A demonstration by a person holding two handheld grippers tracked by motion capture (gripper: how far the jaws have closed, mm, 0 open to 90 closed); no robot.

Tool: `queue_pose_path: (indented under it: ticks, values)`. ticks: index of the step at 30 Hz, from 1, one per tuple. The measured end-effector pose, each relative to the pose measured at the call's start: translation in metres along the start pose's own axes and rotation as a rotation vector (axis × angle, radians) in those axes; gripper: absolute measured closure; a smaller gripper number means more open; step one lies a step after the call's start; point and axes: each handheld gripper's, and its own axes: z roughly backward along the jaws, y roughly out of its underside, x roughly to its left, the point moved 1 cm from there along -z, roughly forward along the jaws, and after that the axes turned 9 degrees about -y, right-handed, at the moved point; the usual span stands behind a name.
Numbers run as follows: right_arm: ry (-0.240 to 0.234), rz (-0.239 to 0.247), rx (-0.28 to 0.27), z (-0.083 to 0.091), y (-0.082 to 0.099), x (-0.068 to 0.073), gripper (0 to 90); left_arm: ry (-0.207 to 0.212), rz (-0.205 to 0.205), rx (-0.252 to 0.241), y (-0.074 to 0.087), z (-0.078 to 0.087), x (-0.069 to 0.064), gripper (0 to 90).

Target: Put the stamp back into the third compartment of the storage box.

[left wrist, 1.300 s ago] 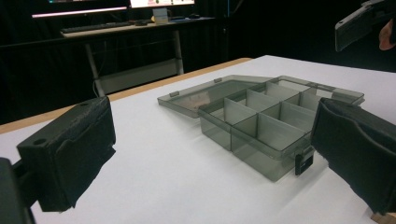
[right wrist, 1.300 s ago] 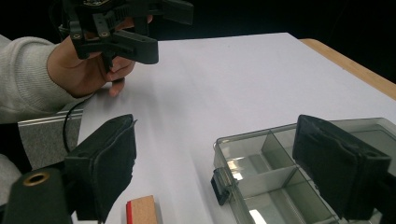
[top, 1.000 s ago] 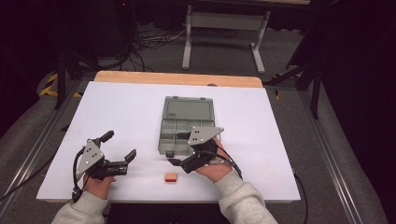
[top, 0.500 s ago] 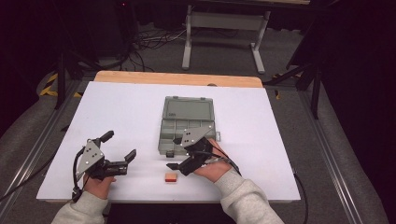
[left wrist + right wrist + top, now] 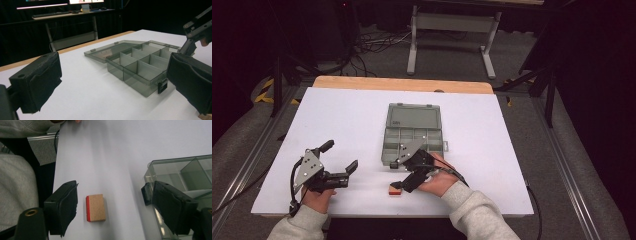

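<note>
- The worktop (image 5: 362, 120) is a white sheet over a wooden board, and everything I am working with lies on its near half.
- The organizer box (image 5: 413, 135) sits mid-worktop, clear grey, its lid laid flat open on the far side and its compartments bare as far as I can see.
- My left hand-held gripper (image 5: 340, 163) rests near the front edge, well apart from the box, its jaws wide with nothing between them.
- My right hand-held gripper (image 5: 113, 207) hangs just in front of the box's near corner, jaws open but having just been closing, with the block between them and not yet touched.
- The small block (image 5: 95, 207) lies flat on the worktop just in front of the box, tan on top with a red strip along one long side.
- In the right gripper view its long axis runs parallel to my pads, red edge facing the left pad.
- I judge this to be the pick-up step: next I need to sink a little, close squarely across the short width, then lift toward a compartment.
</note>
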Motion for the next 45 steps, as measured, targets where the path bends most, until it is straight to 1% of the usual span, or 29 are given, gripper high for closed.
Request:
queue_pose_path:
  ticks: [2,8,9,10,13,15,16,17,18,19,22,24,28,30,31,32,34,35,36,37,38,41,42,45]
  values:
    - [-0.007,0.004,0.014,-0.002,0.0,0.0,21.7,0.001,0.0,-0.001,0.0,0.0,0.0,1.0]
    - [-0.024,-0.004,0.06,-0.008,0.0,-0.001,21.7,0.0,0.0,0.001,0.0,0.0,0.0,1.1]
    - [-0.031,-0.009,0.062,-0.009,0.0,0.0,21.8,0.0,0.001,0.0,0.0,0.0,0.0,1.0]
    - [-0.027,-0.014,0.074,-0.01,0.0,0.0,21.8,0.0,0.001,0.0,0.0,0.0,0.0,1.0]
    - [-0.042,-0.01,0.097,-0.015,0.0,0.0,22.1,-0.001,0.002,-0.001,0.0,0.0,0.0,1.1]
    - [-0.037,-0.016,0.112,-0.017,0.0,0.0,22.2,-0.001,0.001,0.0,0.0,0.0,0.0,1.1]
    - [-0.049,-0.01,0.122,-0.018,0.001,0.0,22.3,-0.001,0.001,0.0,0.0,0.0,0.0,1.1]
    - [-0.041,-0.017,0.122,-0.019,0.001,0.001,22.5,-0.001,0.001,0.0,0.0,0.0,0.0,1.0]
    - [-0.054,-0.015,0.13,-0.02,0.001,0.001,22.5,0.0,0.001,-0.001,0.0,0.0,0.0,1.1]
    - [-0.052,-0.013,0.138,-0.02,0.001,0.001,22.7,0.0,0.001,0.0,0.0,0.0,0.0,1.1]
    - [-0.05,-0.02,0.146,-0.023,0.001,0.002,24.1,0.0,0.001,-0.001,0.0,0.0,0.0,1.0]
    - [-0.062,-0.006,0.154,-0.023,0.001,0.002,25.0,-0.001,0.001,0.0,0.0,0.0,0.0,1.0]
    - [-0.069,-0.012,0.169,-0.025,0.002,0.002,27.6,0.001,-0.001,0.0,0.0,0.0,0.0,1.0]
    - [-0.081,-0.021,0.182,-0.026,0.002,0.002,29.1,0.0,0.0,0.0,0.0,0.0,0.0,1.0]
    - [-0.091,-0.014,0.185,-0.026,0.003,0.002,29.6,0.0,0.0,0.0,0.0,0.0,0.0,1.1]
    - [-0.092,-0.023,0.189,-0.027,0.003,0.002,30.2,-0.001,0.001,0.0,0.0,0.0,0.0,1.1]
    - [-0.103,-0.023,0.198,-0.028,0.003,0.002,31.7,-0.001,0.0,0.0,0.0,0.0,0.0,1.1]
    - [-0.105,-0.022,0.202,-0.029,0.003,0.002,32.4,0.0,0.001,-0.001,0.0,0.0,0.0,1.1]
    - [-0.116,-0.012,0.214,-0.029,0.003,0.001,33.0,0.001,0.0,-0.001,0.0,0.0,0.0,1.0]
    - [-0.116,-0.022,0.22,-0.03,0.003,0.001,33.8,0.001,0.0,-0.001,0.0,0.0,0.0,1.0]
    - [-0.113,-0.043,0.228,-0.031,0.003,0.002,34.7,0.0,0.0,0.0,0.0,0.0,0.0,1.0]
    - [-0.115,-0.04,0.232,-0.033,0.003,0.002,35.8,0.001,0.001,-0.002,0.0,0.0,0.0,1.0]
    - [-0.115,-0.05,0.244,-0.033,0.003,0.002,37.1,0.001,0.001,-0.002,0.0,0.0,0.0,1.0]
    - [-0.119,-0.048,0.257,-0.035,0.004,0.003,41.2,0.001,0.0,-0.001,0.0,0.0,0.0,1.0]
